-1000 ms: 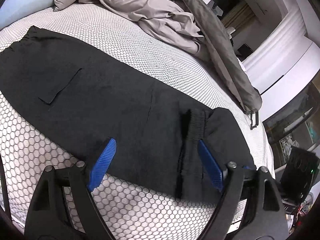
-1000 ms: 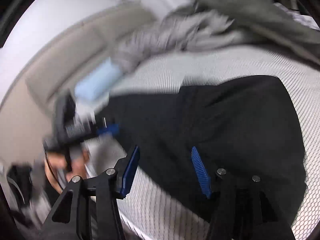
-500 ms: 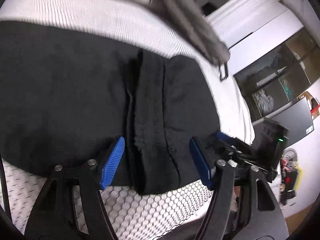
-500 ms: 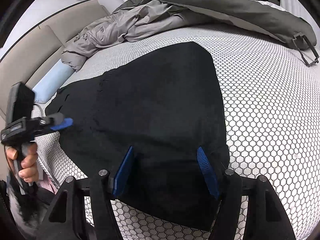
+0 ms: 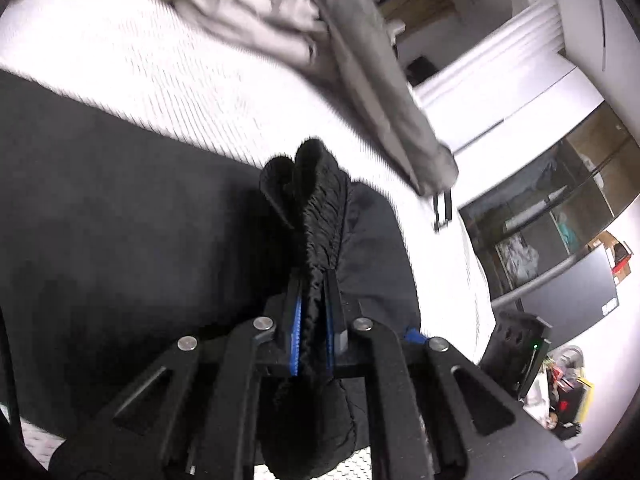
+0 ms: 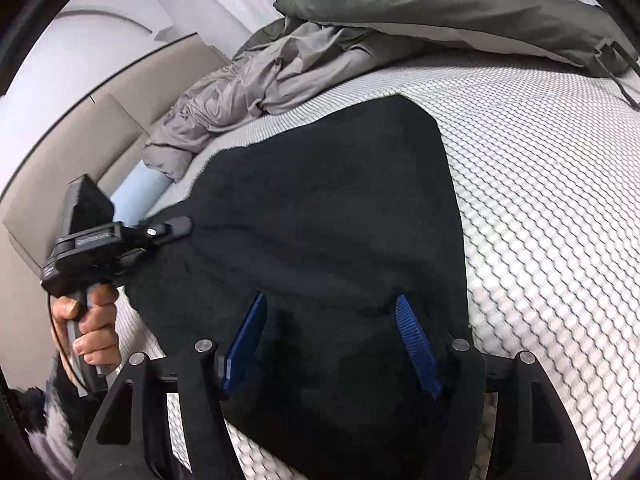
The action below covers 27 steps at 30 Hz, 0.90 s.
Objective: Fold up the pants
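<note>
Bed [image 6: 560, 208] fills both views, covered in a white sheet with a honeycomb print. Black pants [image 6: 328, 216] spread flat across it, taking up most of the near side; in the right wrist view they run from the lower edge of the mattress up toward the middle, far edge straight and clean against the sheet. Grey bedding [image 6: 280, 76] heaped at the far side, well apart from the pants; a darker grey cover [image 6: 440, 4] lies over it, with a strap and buckle [image 6: 616, 60] trailing off its end. Pale blue pillow [image 6: 138, 192] just beside the heap, at the beige headboard [image 6: 80, 160]. Left gripper [image 5: 313, 312] clenched tight on a gathered ridge of the pants: the elastic-looking band stands up bunched between the blue pads [image 5: 296, 320], fabric pulled off the sheet into a fold that rises ahead of the fingers. Same gripper seen from the right wrist view [image 6: 176, 226], held in a hand [image 6: 90, 320] at the left edge of the pants, its tip on the cloth. Right gripper [image 6: 336, 344] over the near edge of the pants, jaws spread wide, blue pads clear of each other, cloth lying between and below them, not pinched. Room clutter and a dark monitor [image 5: 568, 292] off the bed's corner in the left wrist view, blurred.
</note>
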### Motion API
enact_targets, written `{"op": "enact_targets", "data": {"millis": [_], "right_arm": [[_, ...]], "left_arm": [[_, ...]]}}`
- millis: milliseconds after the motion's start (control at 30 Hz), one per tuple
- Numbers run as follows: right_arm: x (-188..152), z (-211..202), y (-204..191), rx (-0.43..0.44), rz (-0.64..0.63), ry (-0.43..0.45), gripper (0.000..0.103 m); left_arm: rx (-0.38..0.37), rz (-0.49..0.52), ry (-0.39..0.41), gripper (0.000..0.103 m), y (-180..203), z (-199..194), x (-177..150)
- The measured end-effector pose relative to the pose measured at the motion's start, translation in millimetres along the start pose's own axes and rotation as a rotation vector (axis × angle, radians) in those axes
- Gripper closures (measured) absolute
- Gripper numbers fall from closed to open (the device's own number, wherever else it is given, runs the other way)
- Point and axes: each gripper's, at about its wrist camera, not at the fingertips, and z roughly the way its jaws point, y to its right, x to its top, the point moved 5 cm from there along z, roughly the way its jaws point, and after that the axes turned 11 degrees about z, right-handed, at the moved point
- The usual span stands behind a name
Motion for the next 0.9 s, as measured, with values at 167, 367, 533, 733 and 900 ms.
{"op": "enact_targets", "data": {"millis": [167, 367, 533, 733, 900], "right_arm": [[4, 13, -12, -0.005, -0.022, -0.019, 0.035], [0, 2, -7, -0.046, -0.003, -0.067, 0.034], [-25, -27, 18, 0.154, 0.18, -0.162, 0.049], [-29, -11, 7, 0.197, 0.222, -0.174, 0.095], [-37, -28, -19, 0.138, 0.056, -0.171, 0.1]], "left_arm": [[0.309, 0.071, -0.012, 0.094, -47, -15, -10], [0.336, 0.042, -0.065, 0.079, -55, -13, -15], [0.344, 0.031, 0.009, 0.064, -30, -48, -11], [0.301, 0.086, -0.003, 0.058, 11, -43, -14], [0.277, 0.106, -0.038, 0.058, 43, -13, -18]]}}
